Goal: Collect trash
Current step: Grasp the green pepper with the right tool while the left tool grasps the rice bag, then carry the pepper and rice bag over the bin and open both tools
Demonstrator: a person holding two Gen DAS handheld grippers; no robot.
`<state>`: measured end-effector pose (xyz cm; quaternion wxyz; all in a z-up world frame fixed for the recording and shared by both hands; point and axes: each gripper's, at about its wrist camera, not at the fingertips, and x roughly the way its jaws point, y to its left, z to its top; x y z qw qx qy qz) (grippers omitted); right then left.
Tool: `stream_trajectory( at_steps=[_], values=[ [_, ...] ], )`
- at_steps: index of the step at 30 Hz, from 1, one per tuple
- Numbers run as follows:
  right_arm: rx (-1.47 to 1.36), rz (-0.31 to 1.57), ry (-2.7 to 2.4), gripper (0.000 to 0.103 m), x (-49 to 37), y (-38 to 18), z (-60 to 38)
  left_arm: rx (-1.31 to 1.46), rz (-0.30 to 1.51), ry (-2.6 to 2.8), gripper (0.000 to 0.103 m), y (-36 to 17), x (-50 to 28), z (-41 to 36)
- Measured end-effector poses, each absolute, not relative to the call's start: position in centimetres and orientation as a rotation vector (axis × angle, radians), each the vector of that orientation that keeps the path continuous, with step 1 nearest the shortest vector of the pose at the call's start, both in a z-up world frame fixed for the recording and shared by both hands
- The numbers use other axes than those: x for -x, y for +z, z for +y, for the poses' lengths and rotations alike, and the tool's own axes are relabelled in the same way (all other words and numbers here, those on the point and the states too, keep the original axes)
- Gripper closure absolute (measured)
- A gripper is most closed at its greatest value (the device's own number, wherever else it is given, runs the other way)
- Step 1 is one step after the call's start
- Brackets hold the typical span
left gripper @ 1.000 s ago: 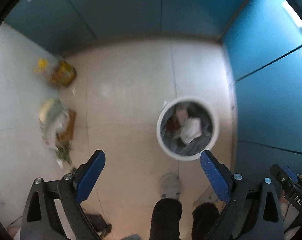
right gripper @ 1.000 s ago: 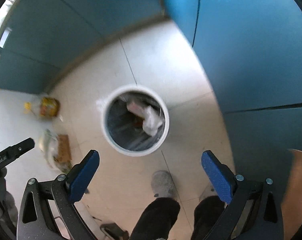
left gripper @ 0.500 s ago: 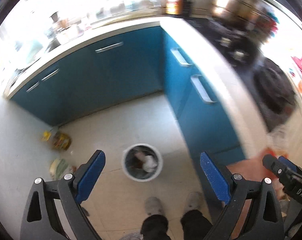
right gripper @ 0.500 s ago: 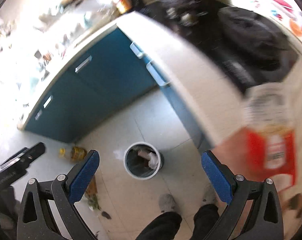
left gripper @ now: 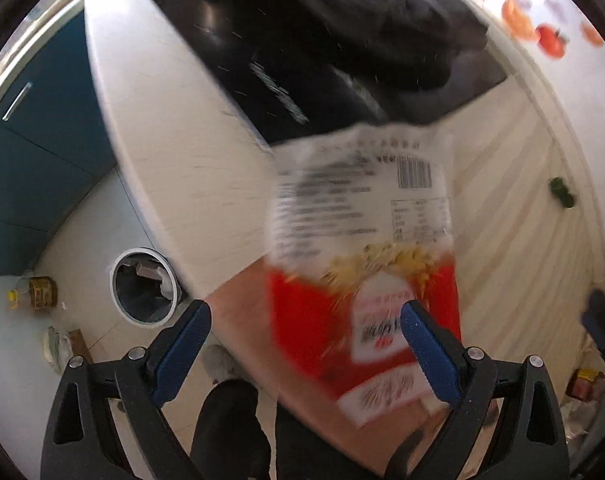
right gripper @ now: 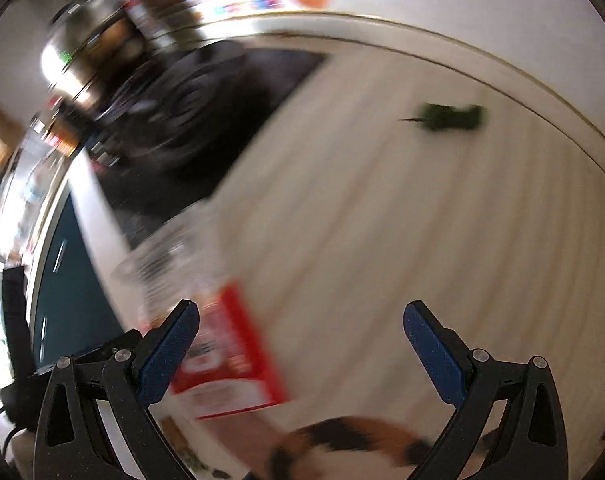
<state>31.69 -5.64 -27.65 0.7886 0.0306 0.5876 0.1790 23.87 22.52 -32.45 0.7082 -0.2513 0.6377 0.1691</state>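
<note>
A red and clear food packet lies on the pale striped counter, straight ahead of my open, empty left gripper. It shows blurred in the right wrist view at the lower left. My right gripper is open and empty over the counter. A white trash bin with a dark liner and some waste stands on the floor at the left. A small dark green scrap lies on the counter further on, also in the left wrist view.
A black cooktop with a dark pan sits behind the packet. Blue cabinets line the left. A yellow bottle and a pale bag lie on the floor. An orange and black furry shape is at the bottom.
Both grippers have swung up from the floor and bin to the counter. The packet now fills the left view. Both stay open.
</note>
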Motion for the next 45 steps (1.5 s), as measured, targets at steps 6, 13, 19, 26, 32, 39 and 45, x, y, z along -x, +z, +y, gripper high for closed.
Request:
stream_trajectory(
  at_steps=[6,13,19,26,32,39,45],
  values=[
    [-0.163,1.278,0.264,0.000,-38.1,-29.8,-12.4,0.524,1.460,0.456,0.051,-34.7,-26.4,21.0],
    [-0.225,1.228,0.121,0.000,-46.6,-32.7,-13.1,0.377,1.431,0.518,0.097,-33.7,-29.3,17.4],
    [-0.264,1.216,-0.033,0.000,-52.6,-35.1,-12.8,0.305,1.389,0.543,0.098,-31.9,-30.3,15.6],
    [-0.143,1.195,-0.119,0.079,-54.0,-35.8,-10.6,0.285,1.352,0.564,0.098,-30.8,-30.7,15.0],
    [-0.144,1.185,-0.013,0.081,-52.7,-35.4,-10.1,0.310,1.317,0.531,0.099,-30.0,-29.8,15.2],
    [-0.199,1.171,0.135,0.081,-47.3,-32.6,-10.5,0.305,1.240,0.493,0.099,-26.1,-28.3,15.9],
    [-0.134,1.167,0.325,0.081,-41.1,-29.6,-5.8,0.300,1.144,0.480,0.099,-21.7,-25.5,17.6]
  ],
)
